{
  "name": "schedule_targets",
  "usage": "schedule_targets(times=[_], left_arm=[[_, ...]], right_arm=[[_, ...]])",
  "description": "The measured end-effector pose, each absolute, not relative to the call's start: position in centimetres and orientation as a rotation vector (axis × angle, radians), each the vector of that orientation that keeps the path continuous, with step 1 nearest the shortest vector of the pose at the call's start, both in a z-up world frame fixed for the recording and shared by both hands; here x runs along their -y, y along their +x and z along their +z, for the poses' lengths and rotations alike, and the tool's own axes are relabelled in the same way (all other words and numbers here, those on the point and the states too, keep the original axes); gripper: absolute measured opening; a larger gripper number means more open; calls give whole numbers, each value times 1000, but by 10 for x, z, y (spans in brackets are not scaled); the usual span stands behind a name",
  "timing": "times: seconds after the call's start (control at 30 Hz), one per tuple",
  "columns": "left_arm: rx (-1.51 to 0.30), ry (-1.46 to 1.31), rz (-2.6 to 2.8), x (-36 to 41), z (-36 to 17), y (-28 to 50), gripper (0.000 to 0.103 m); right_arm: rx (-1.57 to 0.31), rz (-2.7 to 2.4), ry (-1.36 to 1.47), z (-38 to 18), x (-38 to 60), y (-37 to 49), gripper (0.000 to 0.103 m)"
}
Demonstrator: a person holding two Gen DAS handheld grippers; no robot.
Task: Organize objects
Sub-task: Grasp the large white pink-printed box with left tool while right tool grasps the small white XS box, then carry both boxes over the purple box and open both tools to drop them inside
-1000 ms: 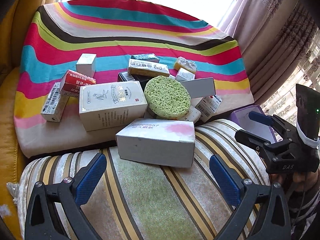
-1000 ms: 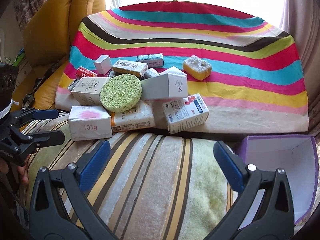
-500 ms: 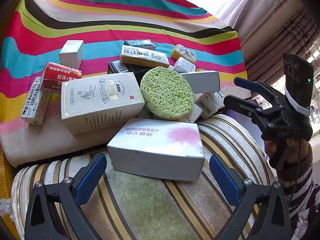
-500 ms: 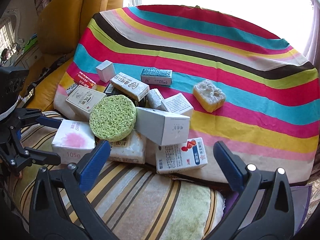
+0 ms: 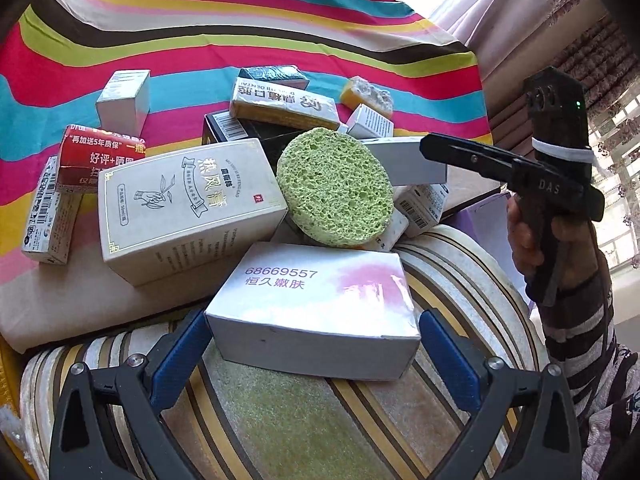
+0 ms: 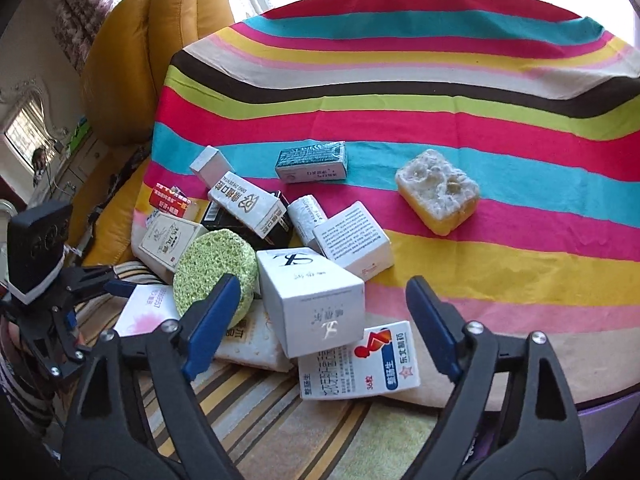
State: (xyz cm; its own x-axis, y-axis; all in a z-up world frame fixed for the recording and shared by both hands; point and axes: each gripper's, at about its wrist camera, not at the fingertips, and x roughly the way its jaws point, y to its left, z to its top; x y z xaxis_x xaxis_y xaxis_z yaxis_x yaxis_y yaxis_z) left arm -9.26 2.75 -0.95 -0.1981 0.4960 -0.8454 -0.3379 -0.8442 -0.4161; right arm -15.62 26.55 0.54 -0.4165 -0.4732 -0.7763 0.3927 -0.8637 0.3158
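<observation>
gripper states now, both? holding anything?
Left gripper: open, straddling the white-pink box, not clamped.
Right gripper: open, empty, over the tall white box.

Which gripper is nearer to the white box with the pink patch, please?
Left. The left gripper has its open fingers either side of the pink-patch box, while the right gripper sits open farther off, around the white carton.

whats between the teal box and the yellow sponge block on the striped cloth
Nothing: in the right wrist view only bare striped cloth separates the teal rectangular cardboard box from the yellow rectangular sponge block with a white top.
</observation>
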Motion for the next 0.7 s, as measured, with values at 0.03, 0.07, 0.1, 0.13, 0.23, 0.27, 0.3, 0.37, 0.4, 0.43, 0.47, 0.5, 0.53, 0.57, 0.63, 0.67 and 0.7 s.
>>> schedule_targets(times=[0.03,0.07,0.1,0.13,0.23,0.27,0.3,0.37,0.4,0.43,0.47,0.5,0.53,0.57,0.63,0.67,0.7], left_arm=[[179,-1538,2077,-28,-9,-92,103],[174,-1534,2075,-30,-9,-93,103],[169,-1533,2073,-30,-9,-93,103],[166,-1533,2073,-31,-9,-93,103],[168,-1531,2068,-32,-9,-94,99],[170,-1530,2064,-32,-10,-95,93],[172,-1528,2058,-32,-10,-95,92],[167,-1516,2060,-32,-8,-94,92],[162,-1509,2061,-32,-7,-93,92],[158,-1501,2066,-33,-6,-92,92],[154,-1494,2071,-33,-5,-91,91],[151,-1486,2076,-33,-4,-90,91],[149,-1479,2085,-33,-2,-89,91],[148,-1471,2093,-33,0,-88,91],[156,-1456,2101,-32,3,-83,91],[160,-1449,2106,-32,5,-80,91],[163,-1445,2109,-32,6,-78,91]], right_arm=[[114,-2276,1290,5,-266,-158,79],[104,-2276,1288,6,-266,-158,78],[97,-2272,1286,6,-265,-159,74],[96,-2263,1290,5,-264,-159,72],[81,-2241,1303,1,-260,-158,61],[74,-2235,1309,0,-259,-158,58],[71,-2230,1312,-1,-258,-158,54],[60,-2237,1309,0,-257,-155,53],[47,-2243,1304,1,-257,-153,52],[40,-2250,1296,3,-257,-151,50],[39,-2255,1289,6,-258,-148,50],[41,-2264,1281,8,-259,-146,50],[46,-2273,1274,11,-260,-143,50],[50,-2280,1267,14,-261,-140,50],[59,-2297,1253,18,-264,-133,50],[62,-2306,1247,20,-266,-130,50],[66,-2310,1240,23,-267,-126,50]])
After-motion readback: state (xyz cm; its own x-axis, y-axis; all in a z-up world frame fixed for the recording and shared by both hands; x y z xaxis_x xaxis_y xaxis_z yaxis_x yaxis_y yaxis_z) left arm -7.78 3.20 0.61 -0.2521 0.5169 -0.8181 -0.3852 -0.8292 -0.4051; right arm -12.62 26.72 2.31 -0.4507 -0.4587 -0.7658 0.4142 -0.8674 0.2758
